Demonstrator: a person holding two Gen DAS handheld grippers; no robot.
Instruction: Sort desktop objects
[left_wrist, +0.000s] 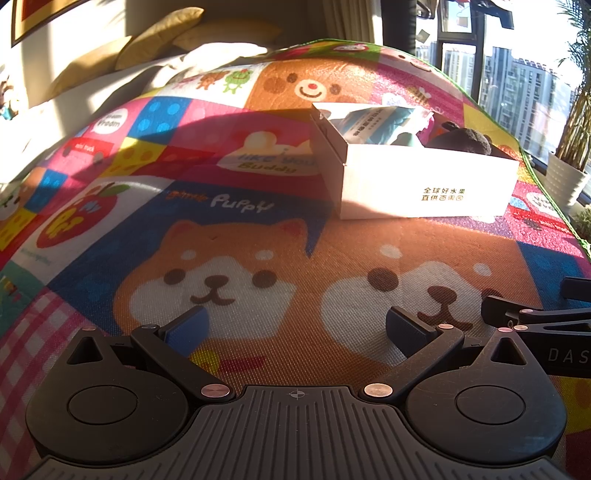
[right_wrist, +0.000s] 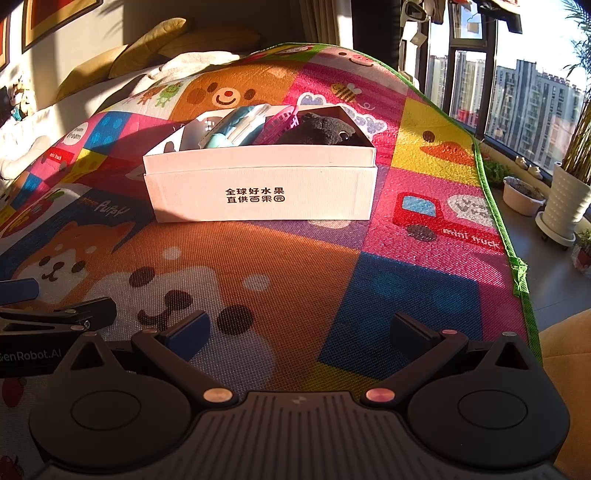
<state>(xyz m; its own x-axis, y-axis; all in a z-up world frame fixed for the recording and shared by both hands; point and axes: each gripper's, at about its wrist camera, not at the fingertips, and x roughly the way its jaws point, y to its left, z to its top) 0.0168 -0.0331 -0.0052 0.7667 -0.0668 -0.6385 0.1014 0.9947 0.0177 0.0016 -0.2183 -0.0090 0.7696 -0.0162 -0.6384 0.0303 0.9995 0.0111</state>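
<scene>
A white cardboard box (right_wrist: 258, 192) with black printed characters stands on the colourful cartoon play mat (right_wrist: 295, 277). Inside it lie a dark plush toy (right_wrist: 321, 129), a pink plastic basket (right_wrist: 279, 122) and a teal and white package (right_wrist: 236, 127). In the left wrist view the same box (left_wrist: 424, 184) stands ahead and to the right, with the plush toy (left_wrist: 465, 142) and the teal package (left_wrist: 380, 125) showing above its rim. My left gripper (left_wrist: 297, 328) rests low over the mat, open and holding nothing. My right gripper (right_wrist: 299, 332) is open too, well short of the box.
The mat's green edge (right_wrist: 517, 266) drops off on the right to a floor with white plant pots (right_wrist: 565, 199) by a window. Yellow cushions (right_wrist: 147, 48) and a white cloth lie beyond the mat's far end. Each gripper shows at the side of the other's view.
</scene>
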